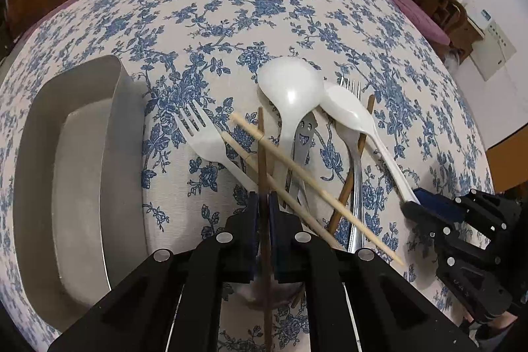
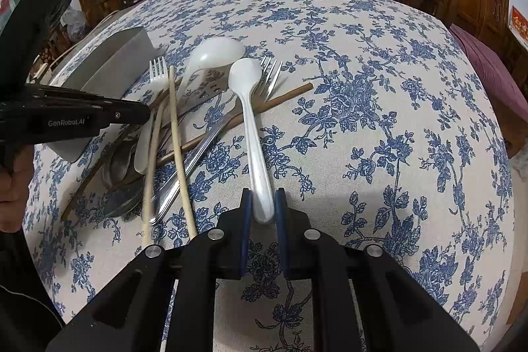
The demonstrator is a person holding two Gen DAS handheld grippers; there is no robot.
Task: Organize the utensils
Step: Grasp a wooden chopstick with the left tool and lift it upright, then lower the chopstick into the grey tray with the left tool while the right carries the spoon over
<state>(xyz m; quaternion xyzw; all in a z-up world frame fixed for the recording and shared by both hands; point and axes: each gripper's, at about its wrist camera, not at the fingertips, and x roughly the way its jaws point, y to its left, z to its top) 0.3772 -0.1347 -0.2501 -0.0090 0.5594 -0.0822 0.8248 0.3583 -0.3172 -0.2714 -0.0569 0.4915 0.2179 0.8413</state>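
Observation:
My left gripper (image 1: 263,210) is shut on a dark brown chopstick (image 1: 262,154) that runs straight up between its blue pads. My right gripper (image 2: 263,210) is shut on the handle end of a small white plastic spoon (image 2: 254,134). That spoon's bowl rests on the utensil pile. The pile holds a white ladle (image 1: 290,84), a white plastic fork (image 1: 204,134), two pale bamboo chopsticks (image 1: 297,174), a smiley-face metal spatula (image 1: 303,137), a metal fork (image 2: 270,68) and a second brown chopstick (image 2: 287,94). The right gripper (image 1: 412,203) also shows at the right of the left wrist view.
A grey metal tray (image 1: 66,170) lies on the floral tablecloth (image 2: 363,121), left of the pile. Metal spoons (image 2: 122,160) lie at the pile's near left. Carved wooden chairs and panels stand behind the table. A hand (image 2: 13,187) shows at the left edge.

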